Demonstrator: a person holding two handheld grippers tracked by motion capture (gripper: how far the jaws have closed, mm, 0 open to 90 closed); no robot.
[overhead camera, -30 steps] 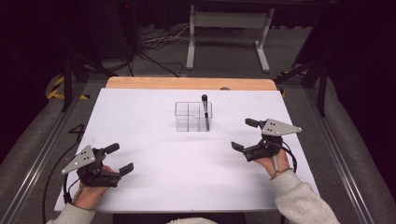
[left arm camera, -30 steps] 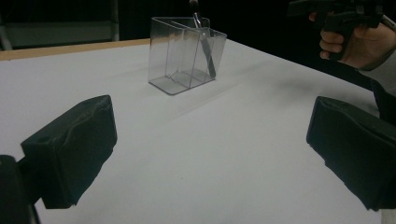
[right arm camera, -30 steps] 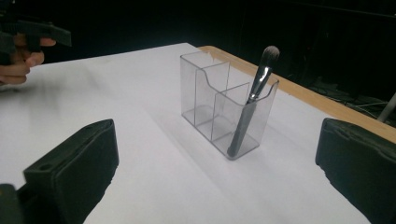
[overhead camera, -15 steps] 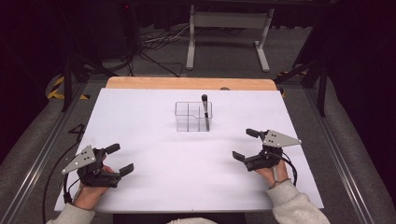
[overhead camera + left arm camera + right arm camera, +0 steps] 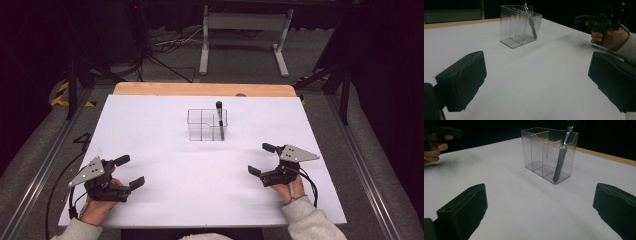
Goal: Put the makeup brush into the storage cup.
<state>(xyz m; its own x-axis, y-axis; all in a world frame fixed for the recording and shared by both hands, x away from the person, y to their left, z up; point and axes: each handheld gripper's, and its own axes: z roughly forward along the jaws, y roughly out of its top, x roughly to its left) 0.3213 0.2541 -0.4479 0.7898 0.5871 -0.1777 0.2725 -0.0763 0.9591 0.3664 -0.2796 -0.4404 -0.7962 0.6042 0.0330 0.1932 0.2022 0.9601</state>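
Both tongs are at rest near the person's edge of the worktop (image 5: 150,130), well apart from each other and from the work. Left tongs (image 5: 131,172): jaws spread wide, nothing between them, confirmed in the left gripper view. Right tongs (image 5: 261,159): jaws likewise spread wide and empty, confirmed in the right gripper view.

The clear divided holder (image 5: 207,125) stands ahead of both tongs, roughly midway between them and well beyond their reach as they lie. A dark pen (image 5: 219,116) stands in the end compartment on the right tongs' side, leaning slightly, its tip on the holder floor and its top clear of the rim. The remaining compartments appear empty.

Judgement: no grasp is in hand; both tongs stand in a ready or rest posture, either ahead of a fresh approach or with the pen already lodged. Should the pen be the object, the right tongs are the better placed. The next move would call for a forward reach, jaws kept apart, closing on the pen's exposed top above the rim without knocking the light holder
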